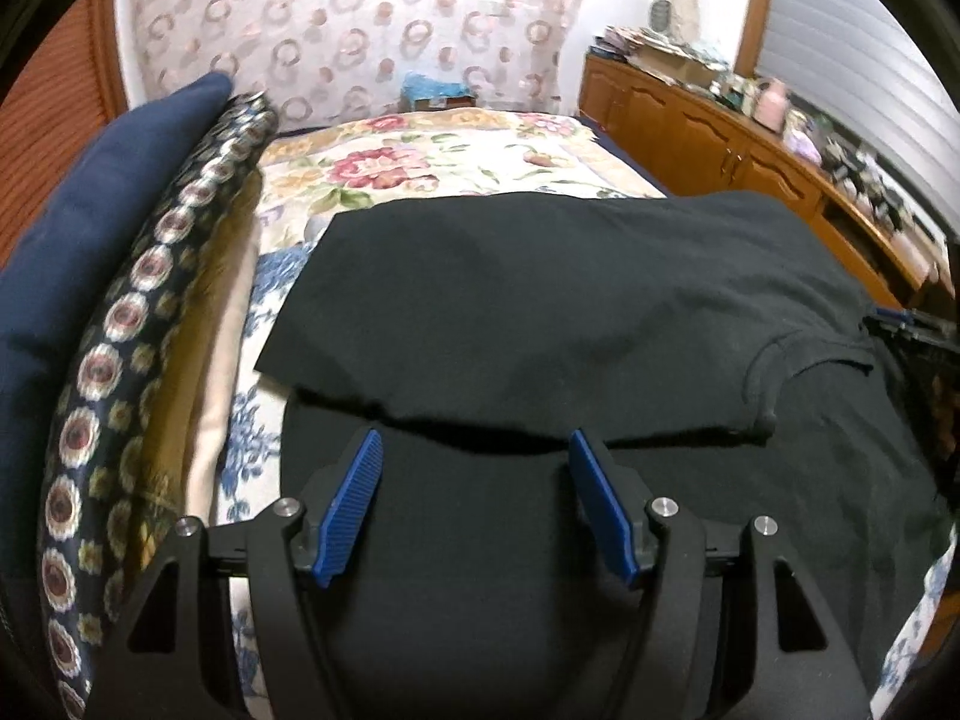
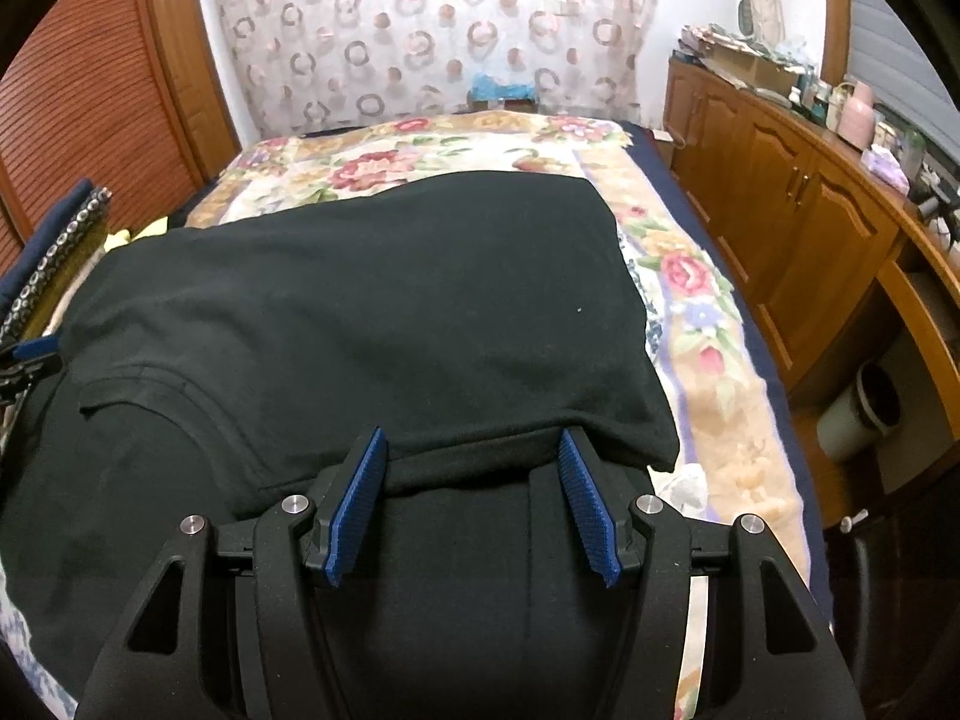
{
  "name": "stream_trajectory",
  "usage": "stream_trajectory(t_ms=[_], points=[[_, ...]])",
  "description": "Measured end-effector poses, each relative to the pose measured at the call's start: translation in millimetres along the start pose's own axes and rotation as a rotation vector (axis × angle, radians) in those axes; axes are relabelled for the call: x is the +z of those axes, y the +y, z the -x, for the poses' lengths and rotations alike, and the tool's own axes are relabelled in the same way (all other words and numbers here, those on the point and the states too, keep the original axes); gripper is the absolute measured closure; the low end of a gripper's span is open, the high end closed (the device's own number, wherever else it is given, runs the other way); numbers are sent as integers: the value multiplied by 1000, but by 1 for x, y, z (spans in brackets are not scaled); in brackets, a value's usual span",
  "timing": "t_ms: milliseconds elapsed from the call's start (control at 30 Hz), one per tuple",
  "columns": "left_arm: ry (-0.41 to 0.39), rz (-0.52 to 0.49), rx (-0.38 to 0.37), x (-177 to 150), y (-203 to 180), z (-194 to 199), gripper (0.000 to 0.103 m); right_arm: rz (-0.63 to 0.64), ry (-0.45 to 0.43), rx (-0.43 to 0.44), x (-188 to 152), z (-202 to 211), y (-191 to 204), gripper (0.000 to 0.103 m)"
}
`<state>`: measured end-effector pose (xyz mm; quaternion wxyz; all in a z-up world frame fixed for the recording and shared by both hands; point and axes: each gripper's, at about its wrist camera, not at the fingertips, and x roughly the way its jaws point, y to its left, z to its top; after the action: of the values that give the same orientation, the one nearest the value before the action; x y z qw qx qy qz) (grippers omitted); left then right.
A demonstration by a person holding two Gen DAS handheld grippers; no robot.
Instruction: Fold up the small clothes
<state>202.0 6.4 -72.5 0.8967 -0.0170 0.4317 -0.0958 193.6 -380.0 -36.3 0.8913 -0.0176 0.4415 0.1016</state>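
A black T-shirt (image 1: pixel 540 300) lies on the floral bedspread (image 1: pixel 420 168), its far part folded back toward me over the near part; the neckline (image 1: pixel 774 372) shows at right. It also shows in the right wrist view (image 2: pixel 360 312), neckline (image 2: pixel 156 390) at left. My left gripper (image 1: pixel 474 450) is open and empty, its blue pads just over the folded edge near the shirt's left side. My right gripper (image 2: pixel 471 444) is open and empty at the folded edge near the shirt's right side. Each gripper's tip peeks into the other's view.
Stacked folded cloths and a navy cushion (image 1: pixel 90 228) lie along the bed's left edge. A wooden cabinet (image 2: pixel 780 192) with clutter on top runs along the right. A white bin (image 2: pixel 858 414) stands on the floor. A patterned curtain (image 2: pixel 432 30) hangs behind the bed.
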Motion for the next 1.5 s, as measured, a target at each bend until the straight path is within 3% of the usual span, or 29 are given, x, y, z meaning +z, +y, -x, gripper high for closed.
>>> stream_trajectory(t_ms=[200,400,467,500,633,700,767,833,1133,1500], points=[[10,73,-36,4,6,-7,43,-6,-2,8,-1,1,-1,42],[-6,89,-2,19,9,-15,43,-14,-3,17,1,2,-2,43],[-7,91,-10,21,11,-19,55,-20,4,7,3,1,-3,46],[-3,81,-2,22,11,-20,56,-19,9,0,4,0,-3,47],[-16,67,-6,21,12,-19,63,-29,17,-18,10,-2,-8,67],[-24,63,-11,22,13,-17,74,-43,15,-19,10,-3,-12,76],[-30,52,-16,24,12,-17,93,-48,7,-20,10,-1,-14,92],[-43,41,-28,26,10,-15,96,-45,-5,-4,10,0,-16,98],[-163,-5,-38,36,3,20,99,-1,-117,28,21,27,-4,101],[-293,-12,-35,40,-4,67,100,62,-238,-12,36,68,9,102]])
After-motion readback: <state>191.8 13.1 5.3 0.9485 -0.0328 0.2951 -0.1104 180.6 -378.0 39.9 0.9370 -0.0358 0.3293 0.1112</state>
